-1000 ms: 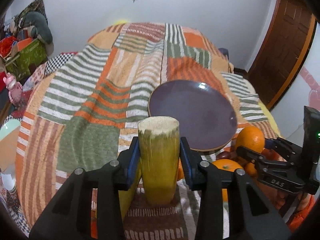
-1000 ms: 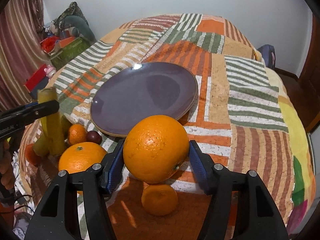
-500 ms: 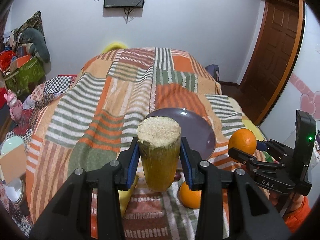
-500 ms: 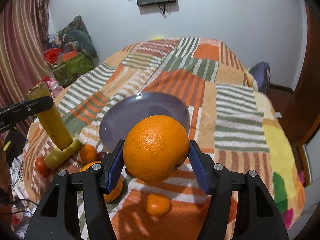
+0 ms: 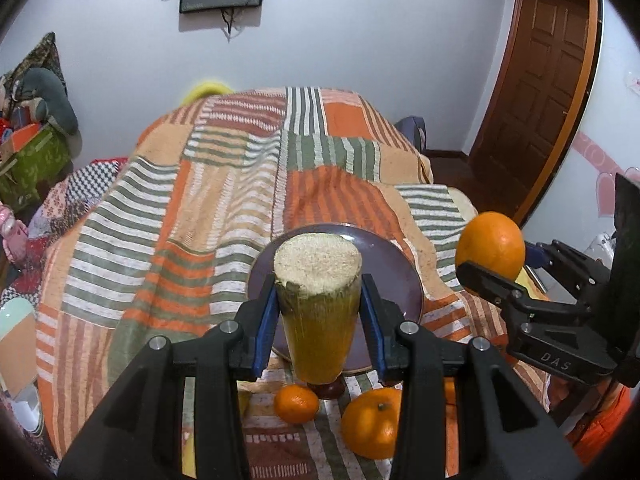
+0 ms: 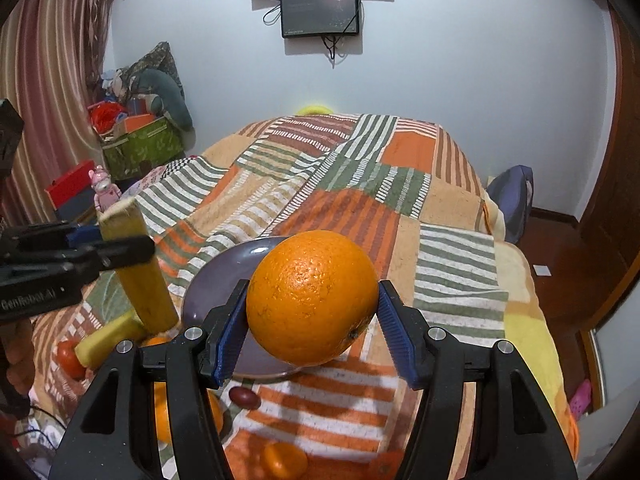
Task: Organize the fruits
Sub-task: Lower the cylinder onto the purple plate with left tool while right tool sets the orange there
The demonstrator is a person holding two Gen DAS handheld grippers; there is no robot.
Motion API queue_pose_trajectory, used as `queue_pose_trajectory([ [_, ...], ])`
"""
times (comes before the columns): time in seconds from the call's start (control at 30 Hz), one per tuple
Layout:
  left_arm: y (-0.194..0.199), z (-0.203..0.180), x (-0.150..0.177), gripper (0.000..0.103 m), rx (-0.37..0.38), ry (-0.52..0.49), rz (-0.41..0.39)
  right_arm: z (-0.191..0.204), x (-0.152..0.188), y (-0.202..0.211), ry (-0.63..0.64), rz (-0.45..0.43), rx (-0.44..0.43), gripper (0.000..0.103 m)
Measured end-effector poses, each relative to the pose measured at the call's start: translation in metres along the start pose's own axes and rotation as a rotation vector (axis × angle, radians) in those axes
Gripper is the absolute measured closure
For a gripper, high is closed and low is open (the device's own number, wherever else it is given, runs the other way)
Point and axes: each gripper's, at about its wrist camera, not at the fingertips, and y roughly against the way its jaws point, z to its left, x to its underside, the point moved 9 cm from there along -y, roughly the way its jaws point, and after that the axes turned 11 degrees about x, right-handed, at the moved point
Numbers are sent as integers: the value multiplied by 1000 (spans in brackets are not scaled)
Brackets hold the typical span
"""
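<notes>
Left claw (image 5: 319,316): clamped on yellow cut stalk (image 5: 318,312), held aloft. Right claw (image 6: 310,320): clamped on large orange (image 6: 312,298), also aloft. Purple plate (image 6: 212,280): on bed, below and ahead of both. Step, judged: carrying; next, lower and release onto plate.

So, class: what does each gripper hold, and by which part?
The left gripper clamps a yellow-green cut stalk near its upper cut end; the right gripper pinches a large orange across its middle.
</notes>
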Motion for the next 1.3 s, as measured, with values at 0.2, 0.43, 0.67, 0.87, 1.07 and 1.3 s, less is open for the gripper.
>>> queue_pose_trajectory([
  [0.2,-28,10,2,64,16,7,63,6,6,-23,20,34,2,45],
  [0.43,-61,23,-1,64,28,21,138,8,2,-53,41,72,13,45],
  [0.67,-80,33,-13,64,50,31,162,14,-3,-80,95,109,12,45],
  [0.87,-99,40,-21,64,49,33,186,22,-6,-97,123,137,0,45],
  [1.07,-118,49,-24,64,66,63,219,28,-8,-114,119,175,-13,45],
  [1.3,-138,55,-20,64,59,57,262,34,-1,-131,142,233,-20,45],
])
